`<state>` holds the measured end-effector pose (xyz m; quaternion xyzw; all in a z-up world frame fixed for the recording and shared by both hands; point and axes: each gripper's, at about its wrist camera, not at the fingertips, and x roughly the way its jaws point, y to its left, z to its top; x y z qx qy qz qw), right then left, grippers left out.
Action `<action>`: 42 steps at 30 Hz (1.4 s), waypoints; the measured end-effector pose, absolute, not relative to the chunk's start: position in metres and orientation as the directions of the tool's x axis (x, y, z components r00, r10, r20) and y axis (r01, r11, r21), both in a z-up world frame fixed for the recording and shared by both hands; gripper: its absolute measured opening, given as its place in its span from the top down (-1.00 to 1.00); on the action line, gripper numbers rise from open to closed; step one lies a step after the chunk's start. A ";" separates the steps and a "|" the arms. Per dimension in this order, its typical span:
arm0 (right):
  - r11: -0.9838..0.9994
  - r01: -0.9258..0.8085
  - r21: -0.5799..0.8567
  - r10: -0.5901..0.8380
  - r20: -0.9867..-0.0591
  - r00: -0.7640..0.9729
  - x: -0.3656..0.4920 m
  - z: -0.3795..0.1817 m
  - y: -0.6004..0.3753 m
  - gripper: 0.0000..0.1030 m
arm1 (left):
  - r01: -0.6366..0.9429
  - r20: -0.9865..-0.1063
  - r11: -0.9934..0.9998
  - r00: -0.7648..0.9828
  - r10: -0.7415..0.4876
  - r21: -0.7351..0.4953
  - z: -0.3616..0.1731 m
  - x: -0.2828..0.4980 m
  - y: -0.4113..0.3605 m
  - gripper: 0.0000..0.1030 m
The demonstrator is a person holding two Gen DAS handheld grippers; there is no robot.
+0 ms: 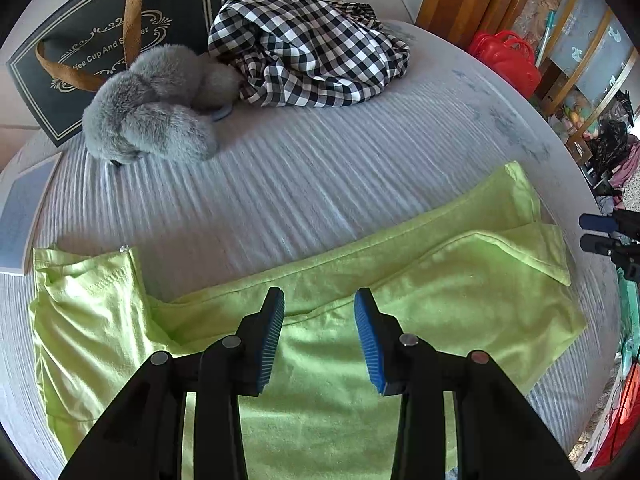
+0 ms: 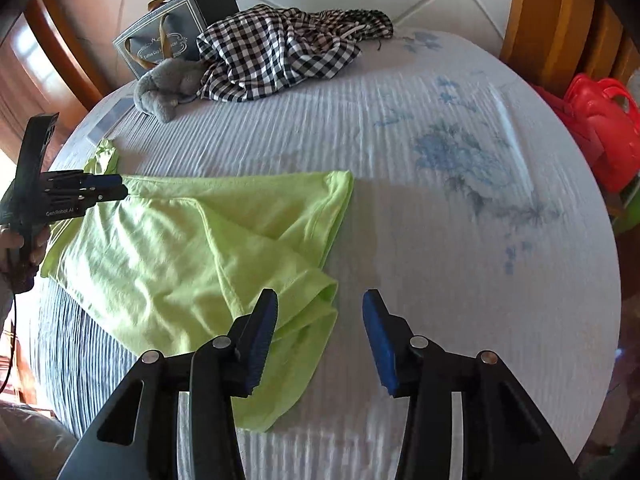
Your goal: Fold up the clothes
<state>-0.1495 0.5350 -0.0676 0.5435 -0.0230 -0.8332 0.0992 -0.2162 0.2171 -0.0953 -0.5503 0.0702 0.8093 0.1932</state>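
A lime green shirt point(image 1: 320, 344) lies partly folded on the white ribbed bedspread point(image 1: 304, 184); it also shows in the right wrist view point(image 2: 192, 248). My left gripper point(image 1: 319, 300) is open and empty, hovering over the shirt's middle. My right gripper point(image 2: 320, 300) is open and empty, just above the shirt's right edge, one finger over the cloth and one over the bedspread point(image 2: 460, 280). The right gripper shows at the right edge of the left wrist view point(image 1: 600, 232). The left gripper shows at the left of the right wrist view point(image 2: 116, 186).
A black-and-white checked garment point(image 1: 308, 48) lies crumpled at the far side, next to a grey plush toy point(image 1: 156, 104) and a dark gift bag point(image 1: 100, 40). A red plastic basket point(image 1: 506, 58) stands beside the bed on the right. The wooden headboard point(image 2: 532, 12) lies beyond.
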 end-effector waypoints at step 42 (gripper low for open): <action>-0.976 0.073 0.207 -0.219 -0.911 -0.350 -0.102 -0.082 0.525 -0.33 | 0.092 -0.932 -0.994 -0.363 0.025 -0.062 -0.092 -0.120 -0.026 -0.03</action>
